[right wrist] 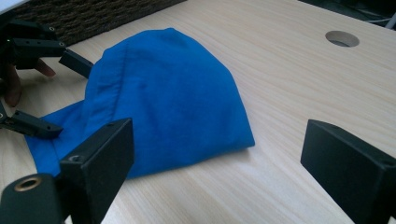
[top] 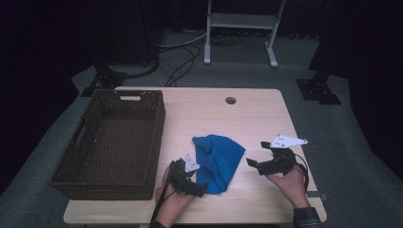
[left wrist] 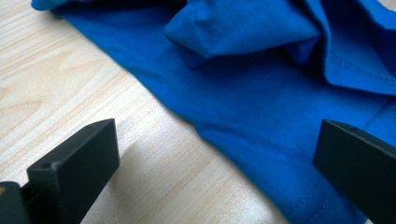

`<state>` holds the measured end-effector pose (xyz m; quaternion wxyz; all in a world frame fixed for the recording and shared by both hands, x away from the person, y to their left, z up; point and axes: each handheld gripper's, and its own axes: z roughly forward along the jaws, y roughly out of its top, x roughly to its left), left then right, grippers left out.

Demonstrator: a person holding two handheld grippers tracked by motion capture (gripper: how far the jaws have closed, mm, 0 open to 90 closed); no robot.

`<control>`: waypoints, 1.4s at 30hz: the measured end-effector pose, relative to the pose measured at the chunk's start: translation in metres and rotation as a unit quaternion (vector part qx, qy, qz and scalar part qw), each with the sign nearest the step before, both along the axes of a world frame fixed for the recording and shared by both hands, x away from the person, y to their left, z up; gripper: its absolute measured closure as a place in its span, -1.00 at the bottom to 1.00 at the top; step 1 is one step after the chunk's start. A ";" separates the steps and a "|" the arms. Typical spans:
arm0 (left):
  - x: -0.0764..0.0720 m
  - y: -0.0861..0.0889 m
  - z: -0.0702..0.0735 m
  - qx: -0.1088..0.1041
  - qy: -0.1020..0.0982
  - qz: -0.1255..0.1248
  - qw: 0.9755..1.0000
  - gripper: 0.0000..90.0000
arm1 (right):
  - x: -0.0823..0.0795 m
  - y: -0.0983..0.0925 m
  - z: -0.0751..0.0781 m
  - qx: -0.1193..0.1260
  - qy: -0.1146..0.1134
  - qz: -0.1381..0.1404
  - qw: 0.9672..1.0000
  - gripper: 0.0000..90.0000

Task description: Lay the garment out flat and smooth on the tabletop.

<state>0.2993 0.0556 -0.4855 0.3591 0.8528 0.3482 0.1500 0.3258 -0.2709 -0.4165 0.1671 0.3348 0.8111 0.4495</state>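
A crumpled blue cloth [top: 216,159] lies on the light wooden table [top: 256,114], right of the basket. My left gripper [top: 200,179] sits at the cloth's near left corner. In the left gripper view it [left wrist: 217,140] stands open, with the hem of the cloth [left wrist: 261,93] running between its jaws and no pad pressing on it. My right gripper [top: 256,153] hovers just right of the cloth. Seen from its own camera, it [right wrist: 217,135] is open and empty, facing the mounded cloth [right wrist: 173,98], with the left gripper [right wrist: 70,98] beyond at the cloth's far side.
A dark brown wicker basket [top: 157,137] stands on the table's left part, its inside bare. A round cable hole [top: 231,100] is near the table's far edge. Bare wood lies right of and behind the cloth. A white frame stands on the floor beyond.
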 end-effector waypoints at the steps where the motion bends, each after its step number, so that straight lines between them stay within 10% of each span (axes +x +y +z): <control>1: 0.000 0.000 0.000 0.001 0.000 -0.001 1.000 -1.00 | 0.002 0.004 0.001 -0.001 0.000 0.005 1.000 -0.80; 42: 0.000 0.000 0.000 0.001 0.000 0.000 1.000 -1.00 | 0.044 0.073 0.021 0.009 -0.002 0.081 0.997 -0.40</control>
